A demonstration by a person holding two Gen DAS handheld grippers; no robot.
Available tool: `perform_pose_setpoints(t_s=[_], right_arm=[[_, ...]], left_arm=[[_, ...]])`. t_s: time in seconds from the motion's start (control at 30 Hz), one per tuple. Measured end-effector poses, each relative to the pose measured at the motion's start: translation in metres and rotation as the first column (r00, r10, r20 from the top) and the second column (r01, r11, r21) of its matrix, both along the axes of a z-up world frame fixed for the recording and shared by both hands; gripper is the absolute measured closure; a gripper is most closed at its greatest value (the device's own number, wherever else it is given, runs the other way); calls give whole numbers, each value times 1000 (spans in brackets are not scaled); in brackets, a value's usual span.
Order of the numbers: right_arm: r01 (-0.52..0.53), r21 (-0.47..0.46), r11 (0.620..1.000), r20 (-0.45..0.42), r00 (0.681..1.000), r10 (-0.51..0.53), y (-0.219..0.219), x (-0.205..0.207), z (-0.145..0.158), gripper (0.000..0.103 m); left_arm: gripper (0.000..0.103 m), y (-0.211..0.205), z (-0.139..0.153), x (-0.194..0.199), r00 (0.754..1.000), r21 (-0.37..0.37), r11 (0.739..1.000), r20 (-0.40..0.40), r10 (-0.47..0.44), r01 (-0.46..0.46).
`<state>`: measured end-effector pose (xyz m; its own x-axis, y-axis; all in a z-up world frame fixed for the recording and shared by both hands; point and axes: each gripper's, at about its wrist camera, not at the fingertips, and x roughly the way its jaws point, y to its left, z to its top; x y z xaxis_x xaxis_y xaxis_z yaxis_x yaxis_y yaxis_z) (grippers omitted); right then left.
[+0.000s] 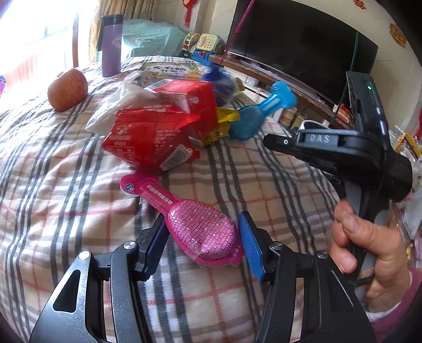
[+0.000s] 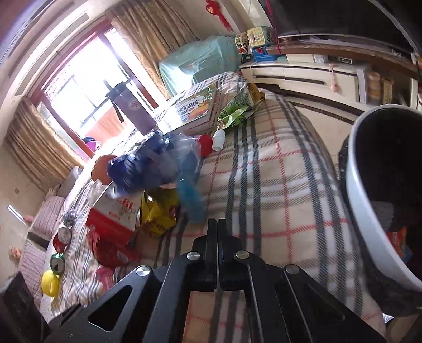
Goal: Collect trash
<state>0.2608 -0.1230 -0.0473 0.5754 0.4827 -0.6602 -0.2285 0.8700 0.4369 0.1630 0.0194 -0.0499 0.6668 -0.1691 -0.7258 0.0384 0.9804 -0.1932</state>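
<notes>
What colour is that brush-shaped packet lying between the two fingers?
Bright pink packet, with a glittery patterned head; the left wrist view shows it best.

Pretty clearly somebody's living room at home. A big dark TV (image 1: pixel 298 44) is sitting on a wooden media unit (image 2: pixel 329 50), with kids' toys (image 1: pixel 203 43) piling up just left of the TV. Tan curtains (image 2: pixel 155 34) are hanging further left of the TV, framing a sunny window (image 2: pixel 79 87), and red knot ornaments (image 1: pixel 186 13) are dangling on the wall between.
</notes>
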Motion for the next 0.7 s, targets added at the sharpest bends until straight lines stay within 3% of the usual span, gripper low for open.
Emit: perform_pose_setpoints(t_s=[0.37,0.43,0.5,0.7], right_arm=[[-44,44,998,-48,998,47,-17,-12,-7,93],[-79,38,996,-51,995,81,-7,-15,-9,75],[-106,24,994,-44,993,107,4,-17,-9,65],[-182,-82,980,-39,983,180,39,-17,-11,65]], left_arm=[[50,-15,4,-3,999,17,999,14,-29,29],[50,-11,4,-3,1000,15,1000,14,-20,20],[50,-8,4,-3,1000,16,1000,14,-15,15],[50,-2,6,-12,1000,22,1000,24,-12,12]])
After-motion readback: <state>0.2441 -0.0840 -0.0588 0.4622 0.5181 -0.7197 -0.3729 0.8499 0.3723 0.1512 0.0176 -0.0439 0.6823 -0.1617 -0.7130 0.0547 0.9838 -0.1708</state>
